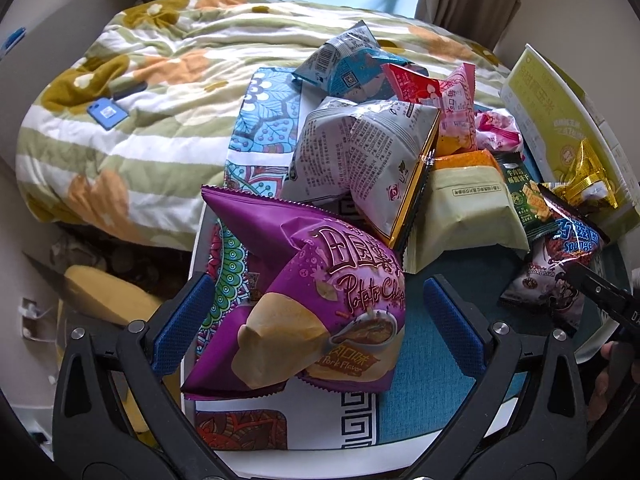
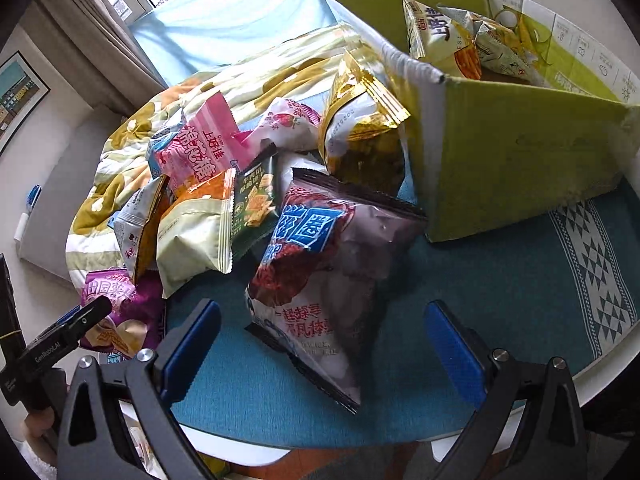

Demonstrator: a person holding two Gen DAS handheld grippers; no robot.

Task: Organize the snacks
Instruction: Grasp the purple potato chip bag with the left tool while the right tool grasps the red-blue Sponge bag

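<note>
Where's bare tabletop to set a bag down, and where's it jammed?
Free: the teal tablecloth between the dark red-and-blue snack bag and the green cardboard box, running to the cloth's triangle-patterned border. Crowded: the snack pile left of that bag, reaching the purple potato chip bag.

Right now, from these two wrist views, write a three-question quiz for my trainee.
1. True or false: the left gripper is shut on the purple potato chip bag.
2. Which bag lies between the open fingers of the right gripper? A) pink marshmallow bag B) dark Sponge bag C) gold-edged bag
3. Fill in: some snack bags already sit inside the green ____.

Key: 1 false, its fingers stand apart on either side of the bag. 2 B. 3 cardboard box.
</note>
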